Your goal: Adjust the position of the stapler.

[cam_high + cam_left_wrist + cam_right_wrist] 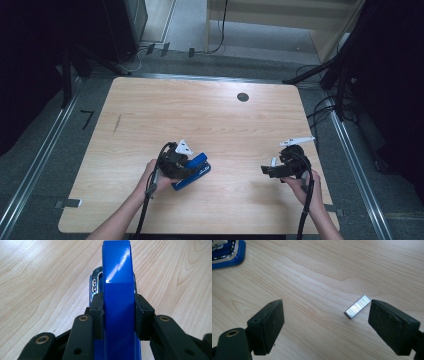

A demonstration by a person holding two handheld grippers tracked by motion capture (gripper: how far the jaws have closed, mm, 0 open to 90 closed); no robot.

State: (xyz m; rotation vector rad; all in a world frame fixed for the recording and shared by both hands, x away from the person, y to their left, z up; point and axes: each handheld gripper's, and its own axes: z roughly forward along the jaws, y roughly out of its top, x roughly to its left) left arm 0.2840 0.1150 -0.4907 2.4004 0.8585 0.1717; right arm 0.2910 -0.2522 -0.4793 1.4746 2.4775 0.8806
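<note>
The blue stapler point(192, 171) lies on the wooden table point(210, 115), left of the middle and nearer the near edge than the far one. Its top arm point(117, 302) is raised, and in the left gripper view a chrome metal part point(95, 286) shows beside and beneath that arm. The left gripper point(175, 162) is clamped on the stapler: its two black pads point(97, 312) press flat against either side of the blue top arm, with no gap showing between pad and plastic. The person's left hand point(152, 177) holds this gripper from the near side, and its cable trails toward the table's near edge.

A short strip of staples point(358, 306) lies flat on the table, silver and striped, set at a slant. It lies between the jaws of the right gripper point(325, 326), just beside the right-hand pad point(390, 325) and apparently clear of it; the other pad stands well apart from it. These jaws stand wide apart and hold nothing.

In the high view the right gripper point(272, 170) sits toward the table's right edge, well apart from the stapler, held by the person's right hand point(307, 187). A corner of the stapler's blue base point(227, 255) shows at the top left of the right gripper view.

A small dark round hole point(243, 97) sits near the table's far edge.
</note>
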